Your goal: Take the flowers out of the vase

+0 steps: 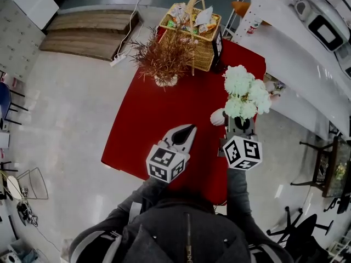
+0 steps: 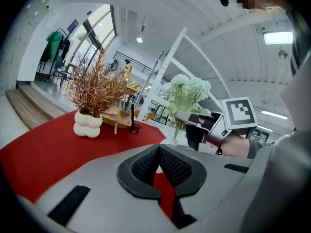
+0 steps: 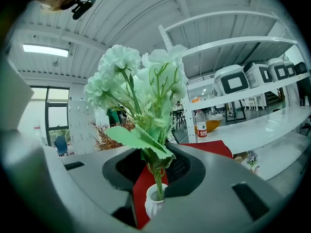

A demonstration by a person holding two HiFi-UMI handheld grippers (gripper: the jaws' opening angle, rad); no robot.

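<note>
Flowers, white artificial blooms on green stems, clamped low on the bunch, at leaf level, between the closed-in jaws of right gripper; stem ends inside the neck of small white vase, upright directly below the jaws, near the right edge of red tablecloth; extraction judged begun but not complete. Left gripper alongside, apart from the vase, jaw tips together on nothing, only red cloth visible through the hollow between the pads. Farther across the cloth, dried russet sprigs in lobed white pot; behind these, wicker basket at the far edge; beyond, white shelving to the right.

Step in hand, judged: raising the bunch clear of the neck. For a clean lift: pull straight up along the vase axis, without tilt, until full clearance of the rim; keep pressure on the stems rather than on the soft leaves, likely to slip; watch for a light vase rising or tipping with the stems, and, if so, bring the idle left gripper in to pin the vase body to the cloth; move sideways only after full clearance.
</note>
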